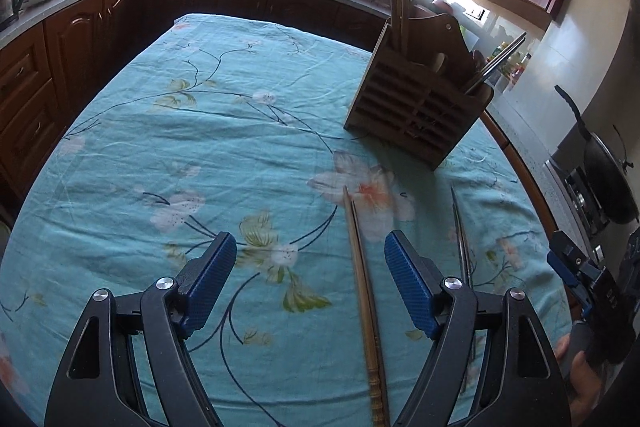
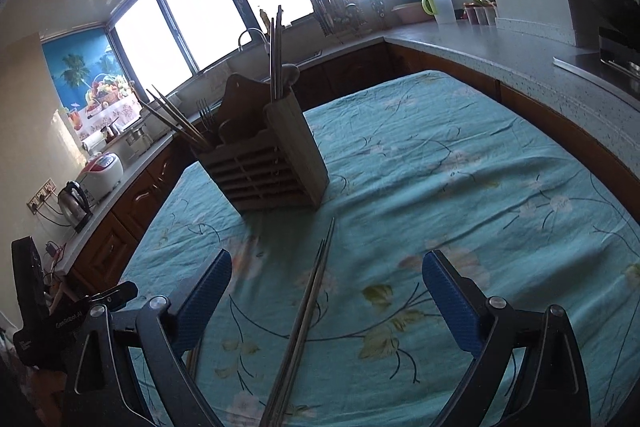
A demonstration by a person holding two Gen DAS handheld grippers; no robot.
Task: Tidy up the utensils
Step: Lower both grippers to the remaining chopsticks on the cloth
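Note:
A pair of wooden chopsticks lies on the teal flowered tablecloth, between the spread blue pads of my left gripper, which is open and touches nothing. To their right lies a pair of metal chopsticks. In the right wrist view these metal chopsticks lie between the wide-apart fingers of my right gripper, also open and apart from them. Beyond both pairs stands a slatted wooden utensil holder with chopsticks, a fork and other utensils upright in it.
Dark wooden cabinets under a grey countertop wrap around the table. A kettle and a rice cooker stand at the left, a wok on the stove at the right. The other gripper's body shows at lower left.

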